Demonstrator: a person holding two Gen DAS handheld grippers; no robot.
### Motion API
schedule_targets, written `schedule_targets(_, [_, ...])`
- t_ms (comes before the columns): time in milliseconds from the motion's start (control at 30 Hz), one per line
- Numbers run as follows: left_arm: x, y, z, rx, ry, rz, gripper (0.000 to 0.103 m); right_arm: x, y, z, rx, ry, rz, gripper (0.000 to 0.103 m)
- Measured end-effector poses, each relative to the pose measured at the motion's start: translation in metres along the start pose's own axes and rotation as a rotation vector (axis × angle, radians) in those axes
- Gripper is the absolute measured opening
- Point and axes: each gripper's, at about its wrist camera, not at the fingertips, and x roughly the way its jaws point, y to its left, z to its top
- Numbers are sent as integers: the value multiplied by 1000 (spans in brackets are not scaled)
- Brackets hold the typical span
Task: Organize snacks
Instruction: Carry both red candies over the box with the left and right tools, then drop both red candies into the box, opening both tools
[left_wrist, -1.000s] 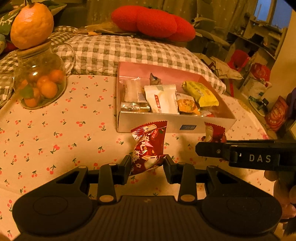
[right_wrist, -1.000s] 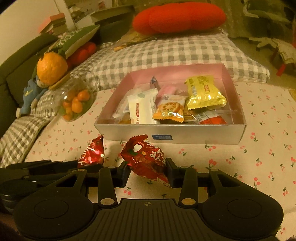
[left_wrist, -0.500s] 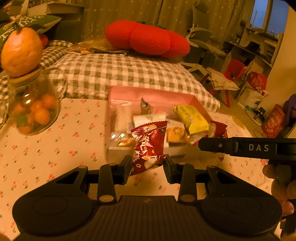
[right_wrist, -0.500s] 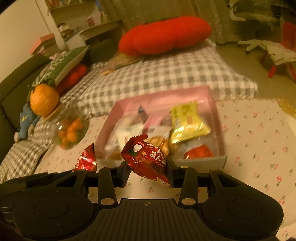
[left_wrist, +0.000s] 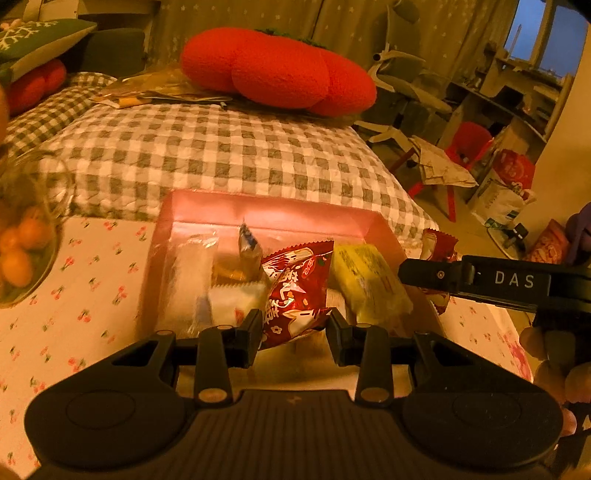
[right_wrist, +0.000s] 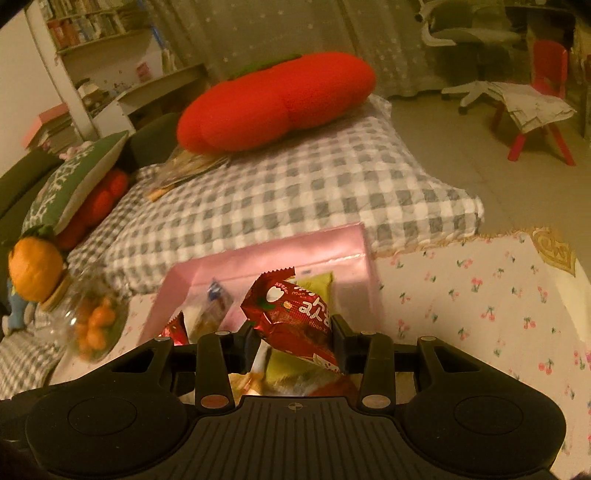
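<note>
- Two red packets in hand, one per gripper; both are carried above the pink box (left_wrist: 258, 214).
- Left gripper (left_wrist: 293, 325): fingers narrowed onto the left packet (left_wrist: 295, 288), pinching its lower end; the crimped top stands free above the fingers (left_wrist: 251, 326).
- Right gripper (right_wrist: 295, 332): fingers likewise narrowed onto the right packet (right_wrist: 291, 314), gripped across its lower half, the packet tilted to the left.
- Handling, judged: foil pouches, light, soft, air-filled, with a slick film. A hard squeeze could crush the contents or let the pouch slip out sideways. Best hold is across the flat body near a sealed end, as now.
- Box contents: a yellow packet (left_wrist: 369, 284) at the right, white and clear wrappers (left_wrist: 192, 273) at the left, partly blurred.
- Box sits on the cherry-print cloth (right_wrist: 480, 295), against a checked cushion (left_wrist: 221, 147); a jar (right_wrist: 88, 321) of small oranges stands to its left.
- Step, judged: both packets are over the box, ready for release. Whether free floor space lies directly under each cannot be told.
- Risk, judged: the right packet hangs near the box's right wall and could land on the rim.
</note>
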Motion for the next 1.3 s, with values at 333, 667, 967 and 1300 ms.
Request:
schedule_targets(333, [36, -12, 23, 16, 1, 3, 34, 32, -22, 22, 24, -4, -19, 39])
schedule_targets(667, [56, -19, 26, 49, 25, 19, 34, 49, -26, 24, 26, 4, -24, 41])
schedule_targets(967, [53, -23, 28, 60, -5, 11, 42, 47, -25, 29, 20, -7, -29, 48])
schedule_targets(1300, [34, -24, 28, 82, -14, 24, 67, 26, -19, 25, 27, -13, -30, 69])
